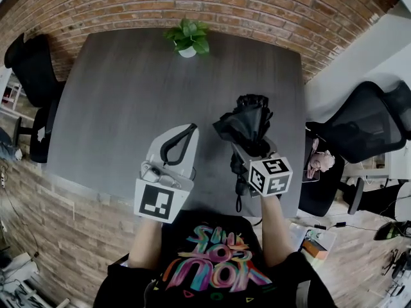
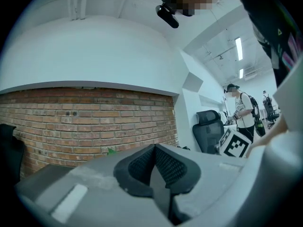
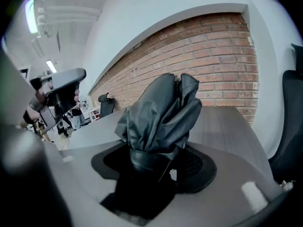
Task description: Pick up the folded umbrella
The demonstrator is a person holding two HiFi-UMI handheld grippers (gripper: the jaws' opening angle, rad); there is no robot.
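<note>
Clamping umbrella (image 1: 248, 122), right gripper (image 1: 249, 149) — tilted downward

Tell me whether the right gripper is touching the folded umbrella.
Touching. In the right gripper view, the fingers of the right gripper press on the folded umbrella, whose black fabric bunches out between them.

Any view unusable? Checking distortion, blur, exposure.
Head view: heavy fisheye, table edges bow, corners dark, otherwise sharp. Left gripper view: ceiling lights blown out, left claw close and soft, brick wall crisp. Right gripper view: umbrella fabric sharp, its base lost in shadow, left edge smeared. All usable.
</note>
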